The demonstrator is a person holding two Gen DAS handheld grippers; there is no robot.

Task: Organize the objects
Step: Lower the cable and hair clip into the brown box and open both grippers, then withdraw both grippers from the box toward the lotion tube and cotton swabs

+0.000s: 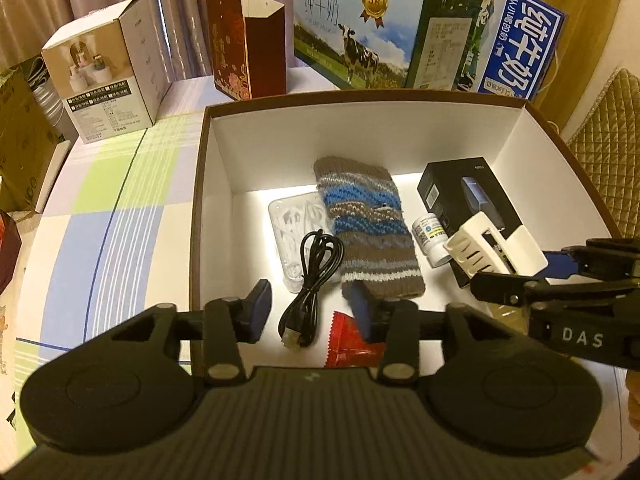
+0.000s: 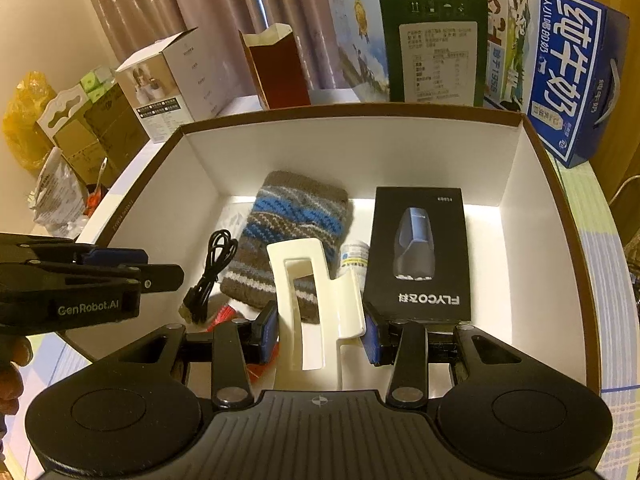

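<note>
A brown-rimmed white box holds a knitted striped pouch, a black cable, a clear earphone case, a small white bottle, a black shaver box and a red packet. My right gripper is shut on a white hair claw clip and holds it over the box. My left gripper is open and empty above the cable.
Two milk cartons stand behind the box, with a dark red open carton and a white product box to the left. Cardboard boxes and bags sit far left. The tablecloth is checked.
</note>
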